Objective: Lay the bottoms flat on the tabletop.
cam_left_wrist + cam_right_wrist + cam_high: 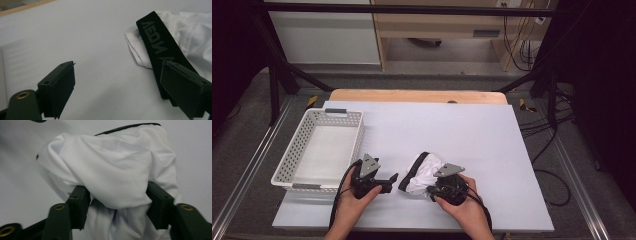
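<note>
White tabletop [492, 150] bears bunched underwear [421, 172], black waistband [160, 47] facing the basket [299, 137].

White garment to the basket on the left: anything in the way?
The left gripper sits open on the table between the white garment and the basket, right on that path. The right gripper has cloth bunched between its jaws.

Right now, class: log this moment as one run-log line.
left hand-held gripper: open, beside waistband | right hand-held gripper: jaws around bunched white garment | basket: left on table
</note>
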`<state>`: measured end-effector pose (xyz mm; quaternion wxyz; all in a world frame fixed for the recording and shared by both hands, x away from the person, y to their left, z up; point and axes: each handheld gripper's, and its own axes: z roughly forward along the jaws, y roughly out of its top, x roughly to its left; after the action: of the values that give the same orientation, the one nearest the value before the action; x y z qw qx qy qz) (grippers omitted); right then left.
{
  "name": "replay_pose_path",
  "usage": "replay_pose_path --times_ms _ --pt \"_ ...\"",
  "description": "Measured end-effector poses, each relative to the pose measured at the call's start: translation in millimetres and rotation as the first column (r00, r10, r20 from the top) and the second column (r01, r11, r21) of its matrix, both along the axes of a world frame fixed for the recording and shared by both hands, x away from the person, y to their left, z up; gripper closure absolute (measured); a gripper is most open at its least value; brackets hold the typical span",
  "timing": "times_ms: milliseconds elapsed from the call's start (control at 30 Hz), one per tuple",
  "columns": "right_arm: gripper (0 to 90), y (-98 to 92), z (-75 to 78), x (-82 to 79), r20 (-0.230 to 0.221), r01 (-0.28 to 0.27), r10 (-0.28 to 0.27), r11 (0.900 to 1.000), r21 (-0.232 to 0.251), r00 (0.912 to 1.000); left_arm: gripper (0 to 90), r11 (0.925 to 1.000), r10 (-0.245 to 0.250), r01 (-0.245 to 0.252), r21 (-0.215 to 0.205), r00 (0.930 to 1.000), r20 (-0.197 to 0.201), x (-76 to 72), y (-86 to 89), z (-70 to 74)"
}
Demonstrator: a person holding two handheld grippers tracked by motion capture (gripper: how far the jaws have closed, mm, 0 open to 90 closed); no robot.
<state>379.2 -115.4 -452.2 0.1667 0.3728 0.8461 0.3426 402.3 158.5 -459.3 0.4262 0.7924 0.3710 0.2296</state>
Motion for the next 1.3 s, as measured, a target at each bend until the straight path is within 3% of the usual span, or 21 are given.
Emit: replay_pose_path --times_ms 200,467,667,767,900,1033,1300 --pt "31.8 -10.8 12.4 -12.1 0.031 -0.052 0.050 0.997 0.059 0.9982 12.3 1.0000 0.004 -0.004 -0.001 1.0000 0.000 0.2 1.2 0.6" --pt "32.7 5.4 25.6 -14.6 0.117 -0.107 0.096 0.990 0.094 0.9884 12.3 1.0000 0.002 -0.002 -0.002 1.0000 -0.005 0.6 -1.2 -1.4" --pt "45.7 25.1 16.6 -9.7 0.109 -0.141 0.138 0.990 0.026 0.9844 12.3 1.0000 -0.005 0.005 -0.001 1.0000 -0.007 -0.2 -3.3 -2.0" --pt "66.0 28.5 13.5 -9.1 0.106 -0.148 0.148 0.989 0.000 0.9833 12.3 1.0000 -0.005 0.005 -0.001 0.9999 -0.009 0.1 -3.7 -2.6" --pt "89.8 25.1 19.0 -10.1 0.121 -0.158 0.151 0.986 0.054 0.9811 12.3 1.0000 -0.007 0.007 0.000 0.9999 -0.011 0.1 -4.7 -3.2" --pt "90.0 16.8 24.0 -9.2 0.131 -0.151 0.138 0.984 0.092 0.9817 12.3 1.0000 -0.008 0.008 0.001 0.9999 -0.013 -0.2 -5.9 -3.9" --pt "90.0 8.1 27.0 -7.3 0.150 -0.127 0.112 0.987 0.101 0.9823 12.3 1.0000 -0.006 0.006 0.002 0.9999 -0.010 -0.2 -5.0 -3.2"
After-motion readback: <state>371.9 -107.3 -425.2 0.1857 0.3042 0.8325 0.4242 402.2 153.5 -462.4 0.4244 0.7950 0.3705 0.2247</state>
